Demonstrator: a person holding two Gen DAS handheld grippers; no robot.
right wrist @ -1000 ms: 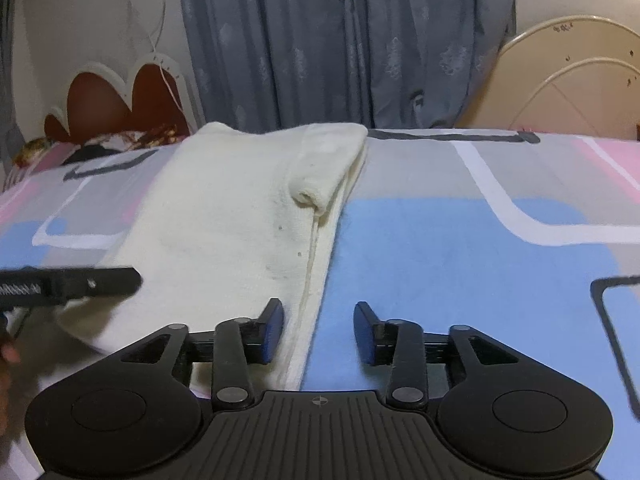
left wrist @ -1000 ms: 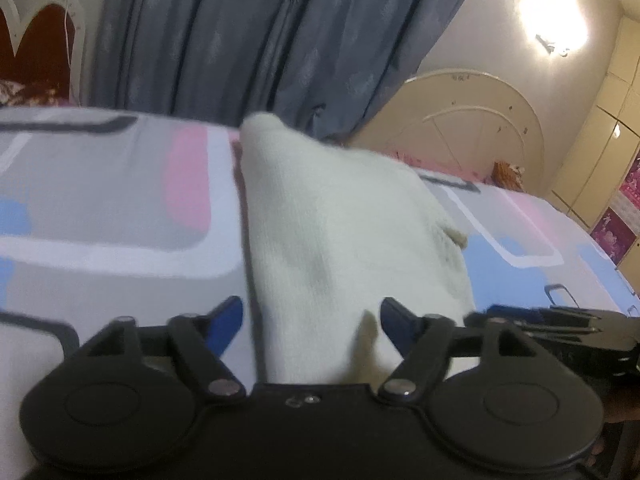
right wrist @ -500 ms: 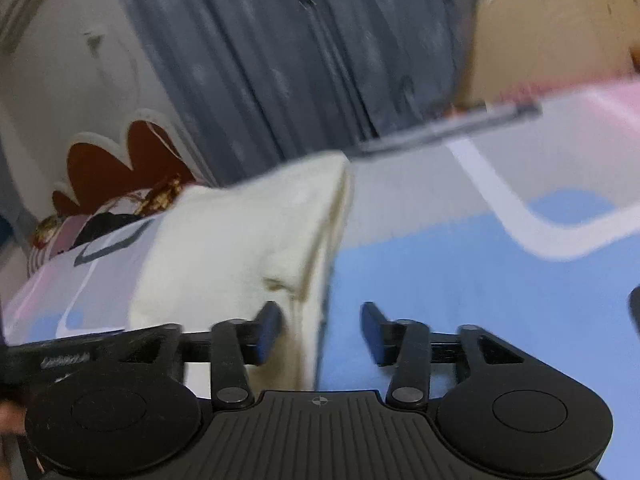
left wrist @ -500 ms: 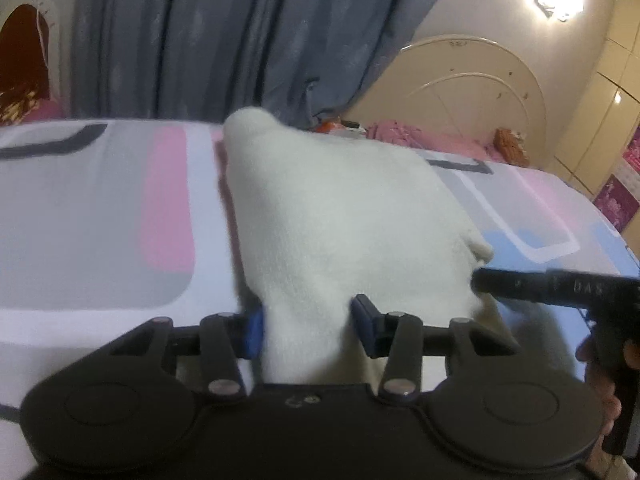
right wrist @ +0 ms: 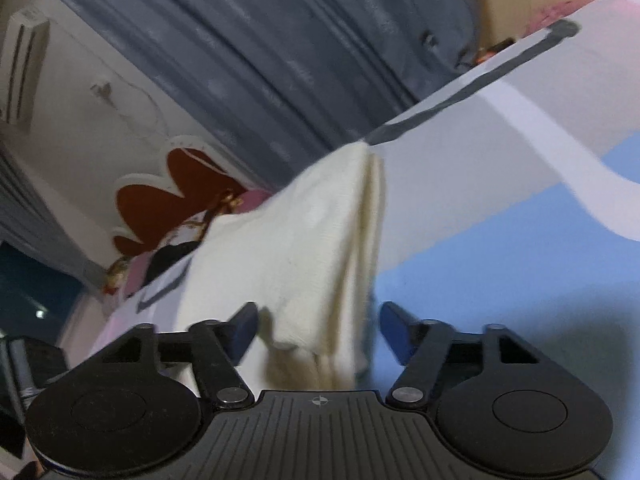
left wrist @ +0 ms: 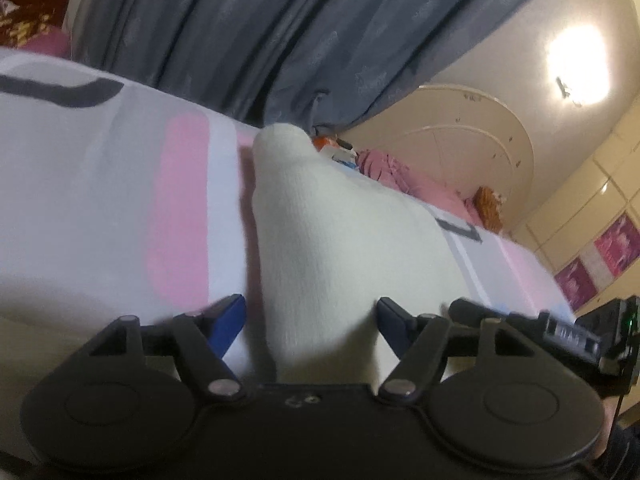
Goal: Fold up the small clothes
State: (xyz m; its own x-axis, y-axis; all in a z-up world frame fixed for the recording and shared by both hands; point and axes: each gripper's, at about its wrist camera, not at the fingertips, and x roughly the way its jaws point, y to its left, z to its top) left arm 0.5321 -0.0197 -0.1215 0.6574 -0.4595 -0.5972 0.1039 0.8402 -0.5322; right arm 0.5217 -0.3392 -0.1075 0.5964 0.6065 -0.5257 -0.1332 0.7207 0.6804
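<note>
A cream knitted garment [left wrist: 340, 248] lies folded on the patterned bed sheet [left wrist: 100, 200]. In the left wrist view its near edge runs between the blue-tipped fingers of my left gripper [left wrist: 312, 316], whose jaws stand wide apart around the cloth. The right gripper shows as a black bar at the right [left wrist: 560, 332]. In the right wrist view the garment [right wrist: 304, 248] hangs into the gap of my right gripper [right wrist: 316, 324], which is also open, with the layered edge between its fingers. Both views are tilted.
Grey-blue curtains [left wrist: 280, 40] hang behind the bed. A cream arched headboard [left wrist: 472, 140] and pink bedding [left wrist: 384, 168] are at the far right. A red and white headboard [right wrist: 168, 192] stands at the left in the right wrist view. A wall lamp [left wrist: 576, 64] glows.
Both grippers have opened wider and tilted; the garment's near edge now lies deeper between each pair of fingers. Half a second ago the jaws were narrower around the cloth.
</note>
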